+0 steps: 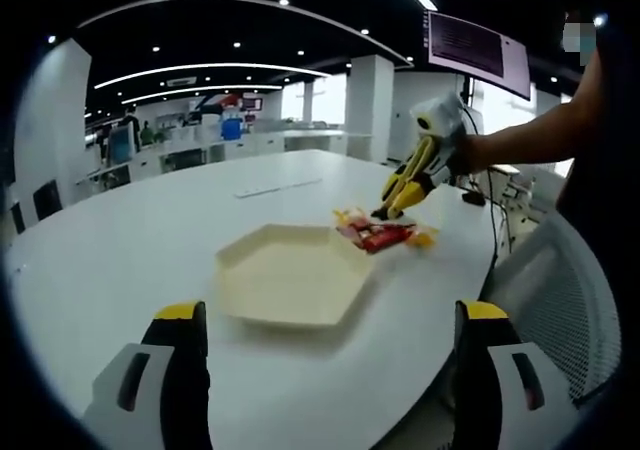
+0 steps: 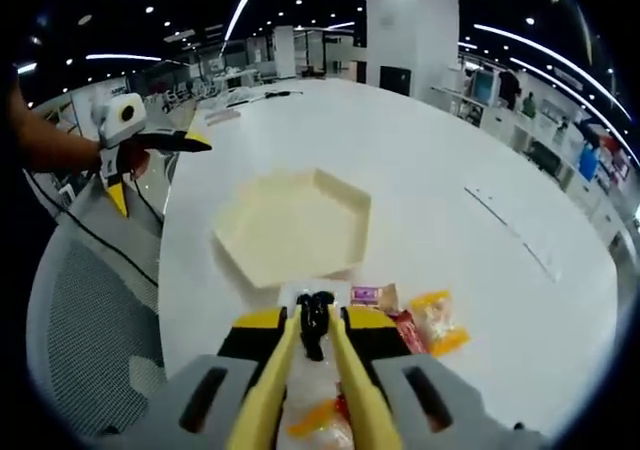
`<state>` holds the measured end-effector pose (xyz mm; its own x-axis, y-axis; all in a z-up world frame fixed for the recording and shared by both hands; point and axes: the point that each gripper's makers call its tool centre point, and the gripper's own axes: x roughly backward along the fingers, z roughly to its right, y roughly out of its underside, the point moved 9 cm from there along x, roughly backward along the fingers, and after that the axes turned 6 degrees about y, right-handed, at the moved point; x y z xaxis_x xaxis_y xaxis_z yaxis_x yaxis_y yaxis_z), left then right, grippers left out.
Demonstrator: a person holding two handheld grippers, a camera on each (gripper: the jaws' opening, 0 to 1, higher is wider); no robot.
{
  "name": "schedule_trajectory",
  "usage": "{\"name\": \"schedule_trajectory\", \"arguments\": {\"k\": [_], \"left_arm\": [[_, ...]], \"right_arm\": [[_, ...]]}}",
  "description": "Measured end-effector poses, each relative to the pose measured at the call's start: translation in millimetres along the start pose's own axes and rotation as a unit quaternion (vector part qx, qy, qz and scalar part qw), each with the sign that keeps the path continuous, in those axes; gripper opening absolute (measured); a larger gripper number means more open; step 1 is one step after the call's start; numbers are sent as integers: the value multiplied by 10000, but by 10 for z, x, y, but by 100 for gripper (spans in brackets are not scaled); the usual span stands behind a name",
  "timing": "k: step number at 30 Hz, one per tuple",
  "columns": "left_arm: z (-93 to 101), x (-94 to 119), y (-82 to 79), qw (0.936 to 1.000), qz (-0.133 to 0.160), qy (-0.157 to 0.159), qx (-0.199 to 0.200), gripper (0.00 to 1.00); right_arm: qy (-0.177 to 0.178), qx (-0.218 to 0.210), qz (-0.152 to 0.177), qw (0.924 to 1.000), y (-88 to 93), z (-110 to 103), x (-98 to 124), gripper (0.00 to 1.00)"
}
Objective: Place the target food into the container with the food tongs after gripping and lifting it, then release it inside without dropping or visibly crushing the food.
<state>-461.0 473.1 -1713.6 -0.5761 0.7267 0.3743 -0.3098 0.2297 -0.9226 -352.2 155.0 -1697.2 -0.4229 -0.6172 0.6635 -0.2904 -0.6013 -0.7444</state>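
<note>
right tongs nosing into the snack pile beside the tray

left gripper view: the left gripper (image 1: 325,355) waits near one cream hexagonal tray (image 1: 290,275), jaws apart and holding nothing, likely kept back to leave room; beyond the tray the right gripper (image 1: 395,205) tips its yellow tongs (image 1: 408,185) down onto the snack packets (image 1: 380,232).
right gripper view: the tongs' two blades are nearly together around a small dark item (image 2: 316,322) just short of the tray; whether it is clamped, i cannot tell. at least three packets lie beside them.
</note>
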Motion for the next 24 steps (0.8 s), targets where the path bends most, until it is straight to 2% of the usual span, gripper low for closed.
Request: {"name": "schedule_trajectory", "arguments": {"k": [11,16,20,24], "left_arm": [[-15,3,0,10000,-16,-11,3,100],[0,-4,-2,10000,-48,19,-39,100],[-10,25,-29,9999,71,-66,-51,100],[-2,14,-24,10000,71,6,-31,100]], "right_arm": [[-9,35,161,9999,-255,-84,-117,20],[-58,117,206,9997,-421,-91,-198,20],[-111,197,185,9996,-563,-88,-295,20],[-178,277,207,9992,-704,-126,-384,20]]}}
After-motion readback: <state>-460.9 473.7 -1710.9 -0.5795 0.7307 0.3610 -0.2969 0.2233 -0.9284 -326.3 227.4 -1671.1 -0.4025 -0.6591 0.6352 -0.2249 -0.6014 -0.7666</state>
